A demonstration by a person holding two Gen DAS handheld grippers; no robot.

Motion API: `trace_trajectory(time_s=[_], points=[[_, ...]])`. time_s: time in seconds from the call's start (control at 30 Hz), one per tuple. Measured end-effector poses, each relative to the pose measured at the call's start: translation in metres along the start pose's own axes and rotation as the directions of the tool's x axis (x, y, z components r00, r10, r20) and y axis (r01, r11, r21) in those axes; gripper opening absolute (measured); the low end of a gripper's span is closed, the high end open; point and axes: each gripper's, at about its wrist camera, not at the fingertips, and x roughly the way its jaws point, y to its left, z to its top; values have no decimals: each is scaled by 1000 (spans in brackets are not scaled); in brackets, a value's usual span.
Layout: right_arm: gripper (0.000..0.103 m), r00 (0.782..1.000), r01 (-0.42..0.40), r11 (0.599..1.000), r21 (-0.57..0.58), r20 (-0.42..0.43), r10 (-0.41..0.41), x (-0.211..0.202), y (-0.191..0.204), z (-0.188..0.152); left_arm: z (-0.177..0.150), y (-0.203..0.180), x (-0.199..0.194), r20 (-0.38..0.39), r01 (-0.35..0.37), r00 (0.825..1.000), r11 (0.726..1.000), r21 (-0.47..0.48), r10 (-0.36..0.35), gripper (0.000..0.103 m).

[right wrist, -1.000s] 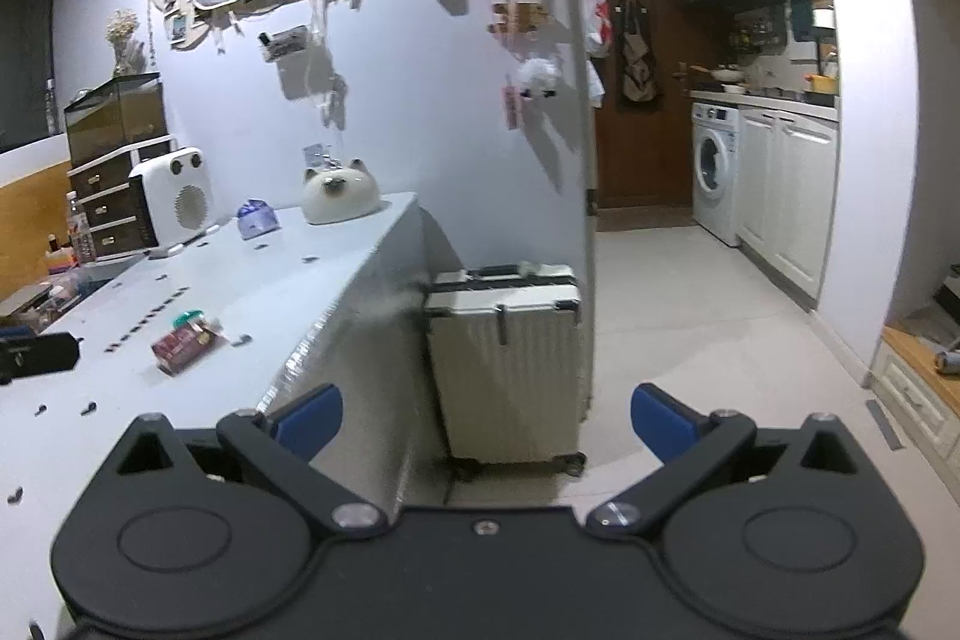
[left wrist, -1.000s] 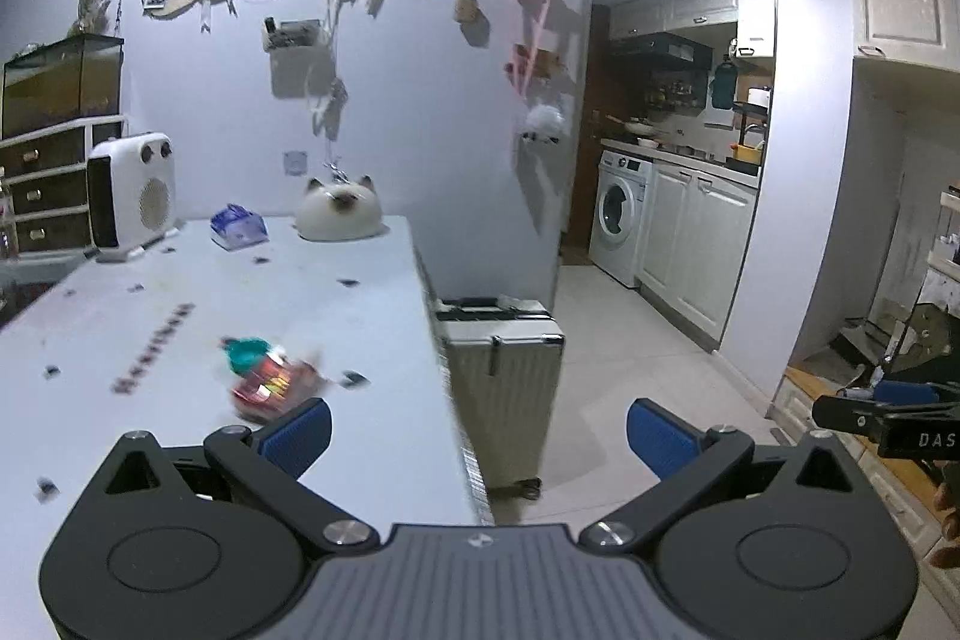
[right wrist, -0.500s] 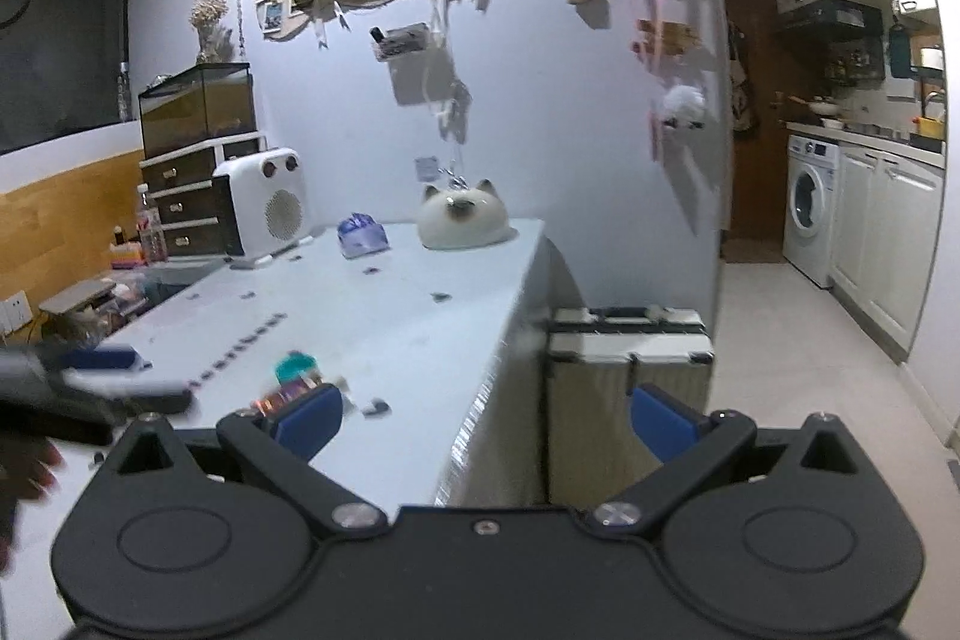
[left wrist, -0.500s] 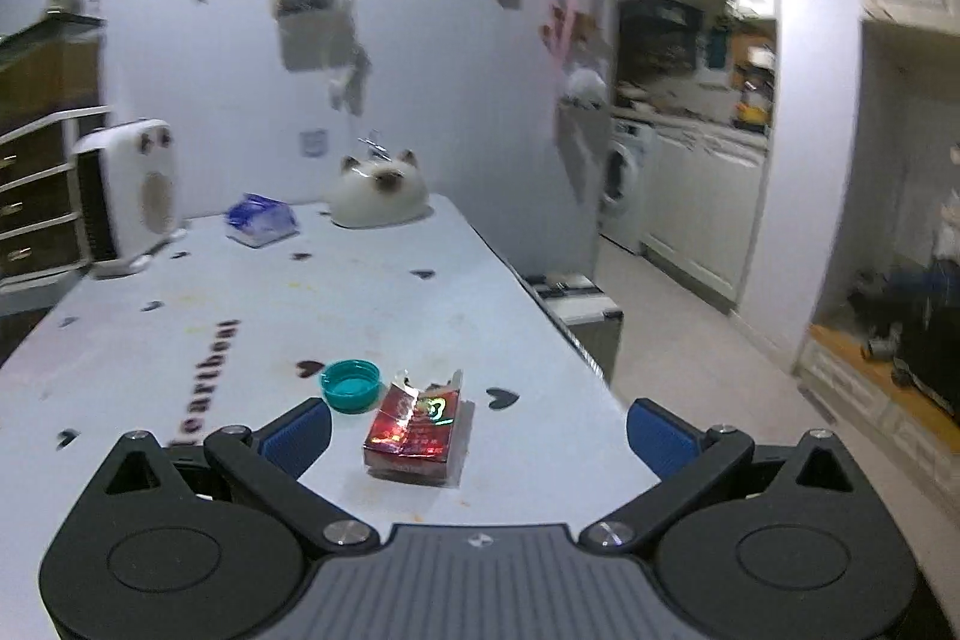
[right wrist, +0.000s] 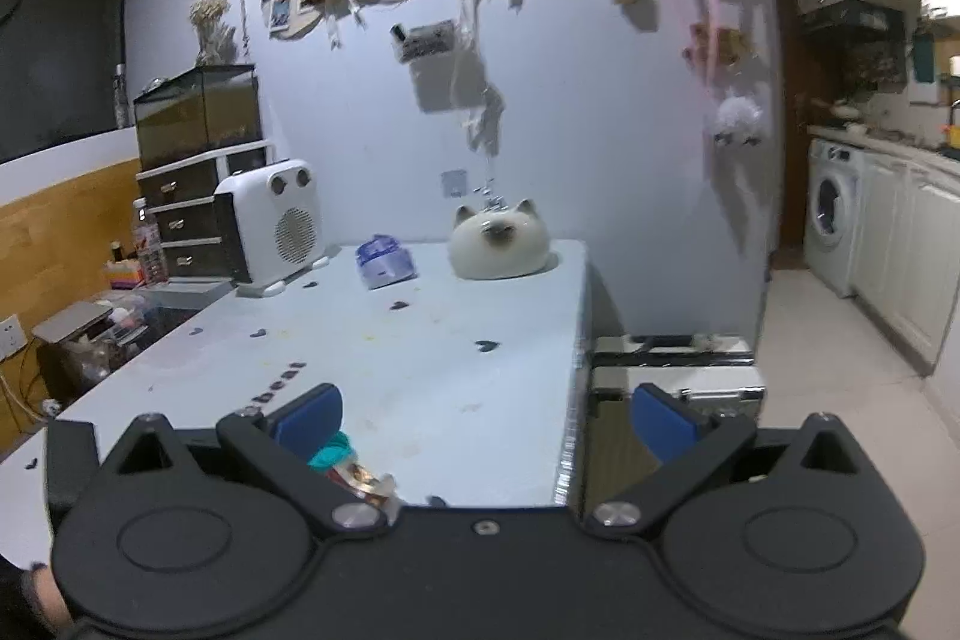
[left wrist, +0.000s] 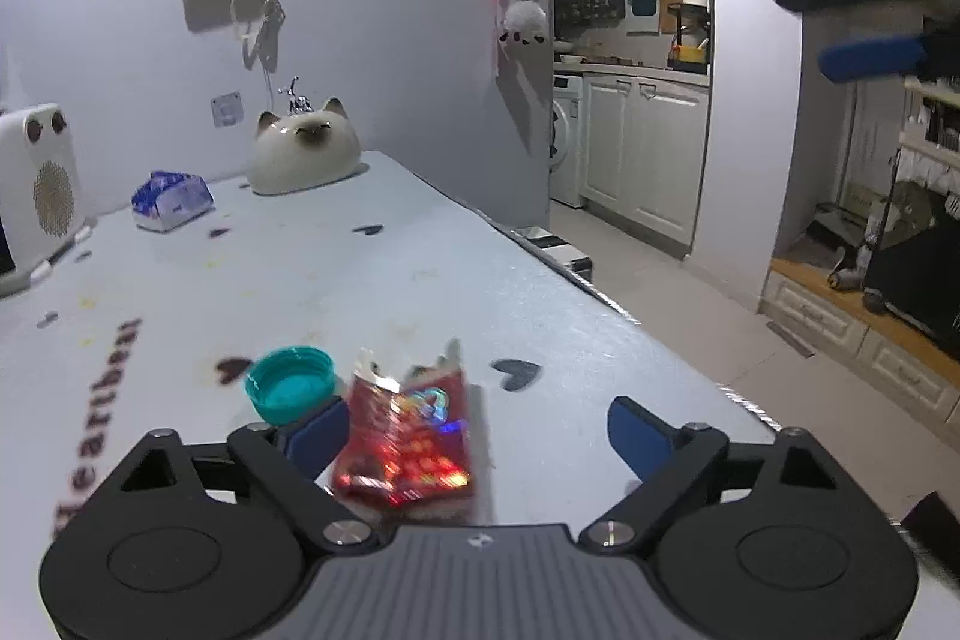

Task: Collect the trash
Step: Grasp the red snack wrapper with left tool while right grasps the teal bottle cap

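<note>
Ok so going left to right on the table [left wrist: 420, 280]: the white heater [left wrist: 36, 190] and blue tissue pack [left wrist: 171, 201] sit way at the back, same as a second ago, nothing to do there. The teal bottle cap [left wrist: 290, 383] is now right by the left finger of the left gripper [left wrist: 477, 436], when a second ago it was just a blur further up the table. The red wrapper [left wrist: 408, 451] is the big change: it now lies between the left jaws, which are still wide apart but starting to close, not touching it yet. Looks like a pickup is about to happen. The right gripper [right wrist: 485, 418] has swung in over the table edge, jaws apart, holding nothing.
</note>
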Motion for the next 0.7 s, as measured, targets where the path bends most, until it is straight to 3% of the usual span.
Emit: trace_trajectory(time_s=[0.17, 0.27, 0.37, 0.47, 0.7], points=[[103, 995, -54, 998, 20, -84, 55, 48, 20, 16, -6, 11, 18, -58, -24, 998, 999, 25, 25, 83], [102, 987, -57, 998, 29, -146, 60, 81, 33, 20, -7, 21, 18, -64, 21, 998, 999, -30, -23, 74], [79, 980, -34, 999, 29, -194, 39, 112, 46, 19, -9, 25, 17, -74, 54, 996, 997, -56, -58, 61], [63, 966, -20, 997, 75, -255, 39, 143, 53, 14, -12, 29, 14, -90, 81, 992, 995, -62, -86, 59], [47, 931, -48, 997, 66, -359, 68, 202, 72, -13, -20, 57, -2, -112, 103, 987, 991, -85, -112, 58]])
